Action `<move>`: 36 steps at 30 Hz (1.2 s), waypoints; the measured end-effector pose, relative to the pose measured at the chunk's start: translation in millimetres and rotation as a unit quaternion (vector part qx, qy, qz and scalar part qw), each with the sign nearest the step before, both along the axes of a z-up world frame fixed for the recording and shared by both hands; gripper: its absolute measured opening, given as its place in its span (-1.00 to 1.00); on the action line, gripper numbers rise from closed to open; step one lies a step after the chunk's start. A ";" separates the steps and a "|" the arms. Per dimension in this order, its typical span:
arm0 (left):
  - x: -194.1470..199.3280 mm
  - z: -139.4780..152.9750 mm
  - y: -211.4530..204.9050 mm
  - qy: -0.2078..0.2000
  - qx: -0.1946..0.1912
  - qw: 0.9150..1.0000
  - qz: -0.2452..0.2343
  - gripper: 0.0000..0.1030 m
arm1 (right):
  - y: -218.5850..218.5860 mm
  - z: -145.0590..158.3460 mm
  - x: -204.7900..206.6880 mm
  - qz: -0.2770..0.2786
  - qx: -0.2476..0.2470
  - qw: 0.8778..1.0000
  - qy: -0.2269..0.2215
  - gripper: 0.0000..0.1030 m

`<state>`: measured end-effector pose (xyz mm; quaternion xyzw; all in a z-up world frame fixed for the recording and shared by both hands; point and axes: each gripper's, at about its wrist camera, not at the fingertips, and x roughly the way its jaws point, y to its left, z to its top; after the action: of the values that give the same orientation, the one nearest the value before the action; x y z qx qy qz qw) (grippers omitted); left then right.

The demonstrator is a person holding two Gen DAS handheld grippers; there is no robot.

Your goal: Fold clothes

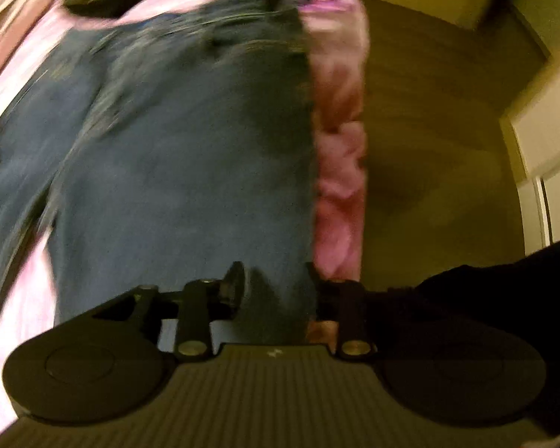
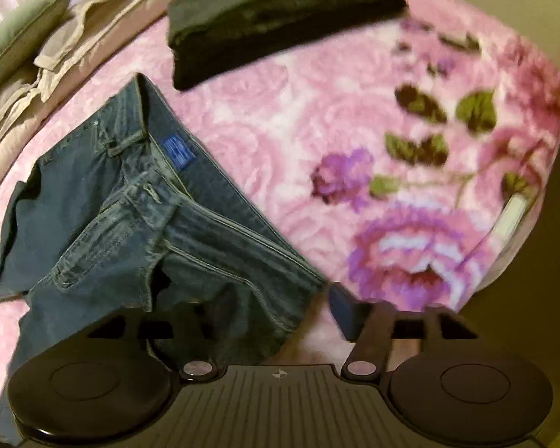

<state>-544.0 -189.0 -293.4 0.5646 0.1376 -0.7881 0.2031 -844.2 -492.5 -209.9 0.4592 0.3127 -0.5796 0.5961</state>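
Blue jeans (image 2: 142, 216) lie on a pink floral blanket (image 2: 336, 119) on a bed, waistband with a blue label toward the far side. In the right wrist view my right gripper (image 2: 280, 321) is open, with the jeans fabric lying over its left finger and its right finger (image 2: 345, 311) on the blanket. In the blurred left wrist view the jeans (image 1: 190, 156) fill the middle. My left gripper (image 1: 276, 283) is open, its fingers astride the near end of the jeans at the bed's edge.
A folded dark garment (image 2: 280, 15) lies at the far side of the blanket. Beige bedding (image 2: 82, 26) and a green pillow (image 2: 22, 26) sit at the far left. Brown floor (image 1: 436, 149) lies right of the bed, with a white door frame (image 1: 534, 142).
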 end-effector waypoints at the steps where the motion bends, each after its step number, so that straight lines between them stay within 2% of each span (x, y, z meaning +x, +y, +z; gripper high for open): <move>1: 18.0 5.9 -1.4 -0.005 -0.002 1.000 0.029 -0.38 | 2.1 5.7 7.8 0.007 -0.006 1.000 0.011 0.18; 3: 56.5 17.8 -4.1 -0.015 -0.007 0.996 0.087 -0.33 | 5.4 16.4 25.0 0.024 -0.018 0.999 0.032 0.18; 5: 102.3 25.8 -8.7 -0.039 -0.031 0.989 0.142 -0.28 | 4.4 25.4 53.6 0.056 -0.033 0.997 0.032 0.18; 9: 191.3 26.4 -38.7 -0.098 -0.079 0.972 0.200 -0.27 | -4.4 34.1 132.9 0.140 -0.043 0.989 0.007 0.18; 10: 214.5 23.4 -49.1 -0.114 -0.094 0.968 0.204 -0.25 | -6.0 35.2 154.9 0.161 -0.046 0.986 0.001 0.18; 13: 273.6 4.4 -90.3 -0.163 -0.145 0.960 0.176 -0.15 | -5.6 36.3 217.9 0.213 -0.057 0.975 -0.004 0.18; 17: 331.3 -17.5 -155.5 -0.189 -0.194 0.953 0.137 0.01 | -1.2 19.7 285.0 0.243 -0.047 0.969 -0.001 0.21; 21: 397.0 -18.4 -217.3 -0.178 -0.197 0.949 0.169 0.22 | 3.2 3.1 352.1 0.273 -0.036 0.961 0.002 0.45; 22: 410.0 -19.0 -227.3 -0.185 -0.191 0.949 0.169 0.31 | 4.3 -1.1 368.9 0.281 -0.034 0.959 0.002 0.47; 24: 434.6 -21.0 -245.9 -0.201 -0.177 0.949 0.167 0.31 | 6.5 -9.4 402.4 0.296 -0.028 0.955 0.004 0.53; 28: 439.8 -20.4 -243.9 -0.150 -0.164 0.970 0.099 0.31 | -0.1 -34.4 448.5 0.325 -0.023 0.945 0.002 0.53; 31: 427.1 -30.8 -234.9 -0.154 -0.174 0.971 0.063 0.30 | -15.1 -52.8 480.1 0.352 -0.029 0.936 0.003 0.53; 36: 415.7 -19.8 -229.1 -0.126 -0.201 0.967 0.096 0.29 | -47.9 -80.8 522.9 0.384 -0.022 0.923 -0.013 0.54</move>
<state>-128.3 -418.1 -313.2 0.5910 0.0031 -0.6990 0.4026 -321.2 -540.4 -290.8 0.2987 0.4443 -0.3070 0.7868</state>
